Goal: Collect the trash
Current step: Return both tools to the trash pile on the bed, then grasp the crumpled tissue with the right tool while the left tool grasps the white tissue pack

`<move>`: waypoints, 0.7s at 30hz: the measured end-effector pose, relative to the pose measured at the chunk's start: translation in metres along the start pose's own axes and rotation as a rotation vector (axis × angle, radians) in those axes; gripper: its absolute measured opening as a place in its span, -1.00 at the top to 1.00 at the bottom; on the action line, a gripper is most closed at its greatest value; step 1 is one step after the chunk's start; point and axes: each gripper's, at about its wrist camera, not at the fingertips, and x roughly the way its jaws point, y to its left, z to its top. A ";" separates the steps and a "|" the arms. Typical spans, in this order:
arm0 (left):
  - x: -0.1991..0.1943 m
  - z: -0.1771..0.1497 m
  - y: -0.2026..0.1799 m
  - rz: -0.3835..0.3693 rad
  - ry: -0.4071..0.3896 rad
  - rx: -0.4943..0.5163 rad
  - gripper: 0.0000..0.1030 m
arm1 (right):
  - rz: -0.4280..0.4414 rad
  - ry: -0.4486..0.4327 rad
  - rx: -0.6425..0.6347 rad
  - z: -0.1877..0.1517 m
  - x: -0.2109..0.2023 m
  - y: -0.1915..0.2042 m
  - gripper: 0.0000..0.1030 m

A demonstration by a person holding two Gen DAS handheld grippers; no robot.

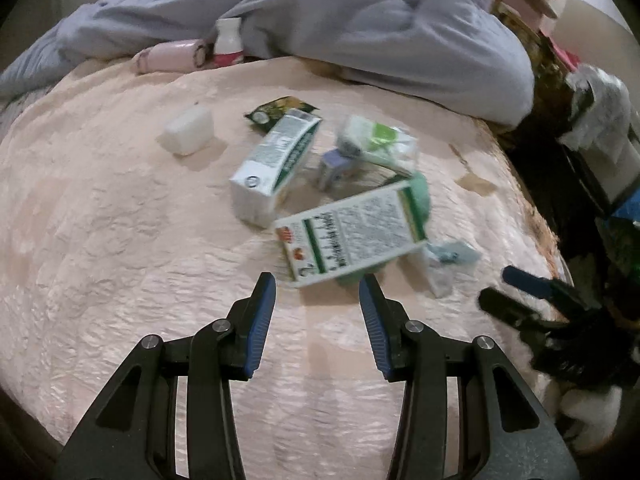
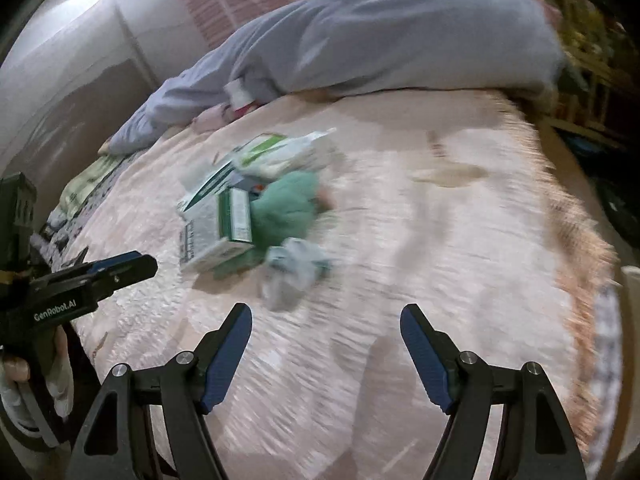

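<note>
Trash (image 1: 352, 236), cartons and wrappers, lies heaped mid-bed on the pink bedspread (image 1: 120, 240), just ahead of your left hand-held gripper (image 1: 317, 280); the right hand-held gripper (image 2: 326, 312) hovers nearby. Both stand apart, empty. Pieces overlap, so one pinch could drag neighbours off the edge.

1. your left gripper (image 1: 317, 286) points steeply downward, jaws partly apart with nothing between them.
2. your right gripper (image 2: 326, 318) tilts down too, jaws spread wider and empty.
3. your gloved left hand (image 2: 24, 376) grips its handle.
</note>
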 end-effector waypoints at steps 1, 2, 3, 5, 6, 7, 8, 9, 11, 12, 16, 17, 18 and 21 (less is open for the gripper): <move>0.001 0.000 0.003 -0.001 -0.001 -0.005 0.19 | 0.009 0.006 -0.014 0.003 0.008 0.006 -0.44; 0.001 0.001 0.005 -0.002 -0.001 -0.009 0.19 | 0.016 0.008 -0.027 0.005 0.013 0.011 -0.44; 0.002 0.002 0.008 -0.003 0.000 -0.011 0.19 | 0.020 0.007 -0.046 0.007 0.021 0.016 -0.44; 0.004 0.003 0.011 -0.010 0.003 -0.010 0.19 | 0.004 0.012 -0.075 0.010 0.033 0.022 -0.39; 0.006 0.004 0.012 -0.012 0.005 -0.009 0.19 | 0.000 0.017 -0.085 0.011 0.040 0.024 -0.20; 0.008 0.006 0.014 -0.014 0.006 -0.006 0.19 | 0.001 0.021 -0.089 0.012 0.044 0.025 0.01; 0.009 0.007 0.014 -0.015 0.007 -0.005 0.19 | 0.002 0.026 -0.094 0.013 0.050 0.026 0.09; 0.011 0.009 0.014 -0.020 0.007 -0.005 0.19 | 0.000 0.030 -0.098 0.014 0.054 0.026 0.27; 0.015 0.014 0.014 -0.032 0.004 -0.007 0.19 | 0.001 0.040 -0.097 0.014 0.057 0.024 0.44; 0.017 0.017 0.014 -0.034 0.000 -0.006 0.19 | 0.008 0.035 -0.090 0.014 0.056 0.023 0.49; 0.024 0.029 0.012 -0.052 -0.015 -0.008 0.19 | -0.003 -0.016 -0.048 0.012 0.029 0.003 0.50; 0.025 0.032 0.010 -0.058 -0.022 -0.004 0.19 | -0.008 -0.017 -0.043 0.011 0.023 -0.002 0.50; 0.027 0.037 0.007 -0.064 -0.033 0.010 0.19 | -0.016 -0.018 -0.041 0.010 0.019 -0.005 0.50; 0.035 0.048 0.003 -0.066 -0.033 0.027 0.19 | -0.025 -0.021 -0.027 0.006 0.005 -0.018 0.50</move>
